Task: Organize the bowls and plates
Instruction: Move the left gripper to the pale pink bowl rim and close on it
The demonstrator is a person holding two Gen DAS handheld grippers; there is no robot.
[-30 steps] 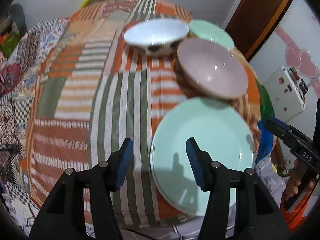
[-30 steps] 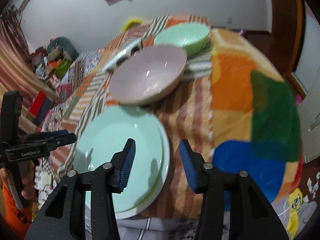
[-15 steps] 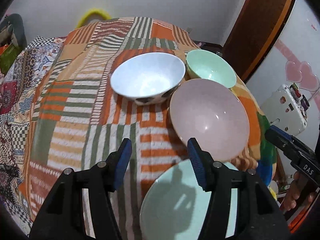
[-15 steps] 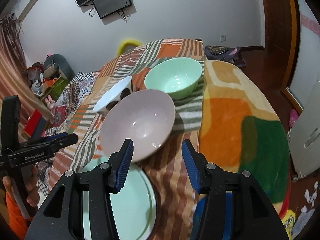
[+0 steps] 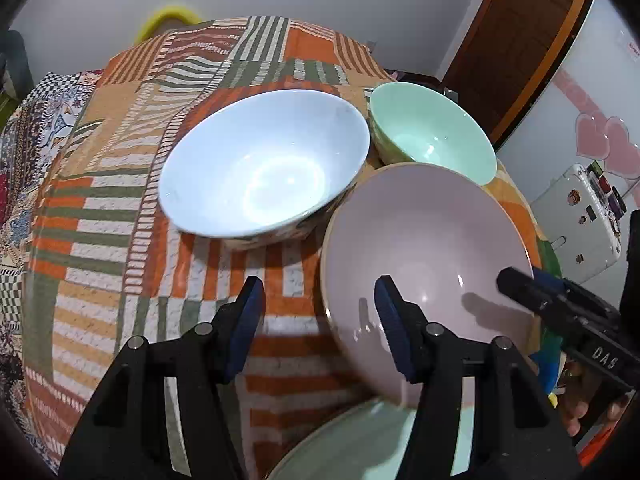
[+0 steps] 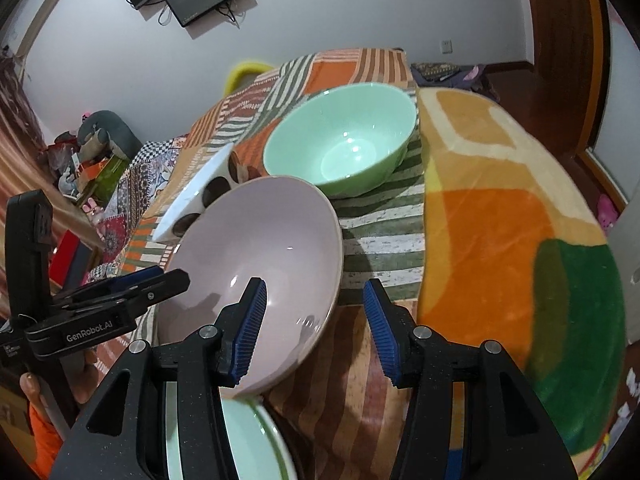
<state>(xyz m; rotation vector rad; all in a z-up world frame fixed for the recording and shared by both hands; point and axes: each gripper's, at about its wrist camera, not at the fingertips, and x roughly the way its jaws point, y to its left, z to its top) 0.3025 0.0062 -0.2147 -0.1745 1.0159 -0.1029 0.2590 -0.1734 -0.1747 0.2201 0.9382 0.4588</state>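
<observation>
A wide pink bowl (image 5: 424,248) sits on the striped cloth, with a white bowl (image 5: 264,164) to its left and a green bowl (image 5: 432,136) behind it. My left gripper (image 5: 320,312) is open and straddles the pink bowl's left rim, one finger over the inside and one over the cloth. My right gripper (image 6: 316,312) is open across the pink bowl's (image 6: 260,248) right rim. Its pads are not pressing. A stack of green plates (image 6: 256,440) lies under it at the near edge. The green bowl (image 6: 340,148) and the white bowl (image 6: 196,196) stand behind.
The table's patchwork cloth (image 5: 100,240) meets an orange and green blanket (image 6: 520,240) on the right side. A yellow chair back (image 5: 168,20) stands behind the table. A white appliance (image 5: 580,216) is to the right, a cluttered corner (image 6: 92,160) to the left.
Both grippers have moved forward over the table, from above the green plates to the pink bowl. The plates have slid to the bottom edge of both views.
</observation>
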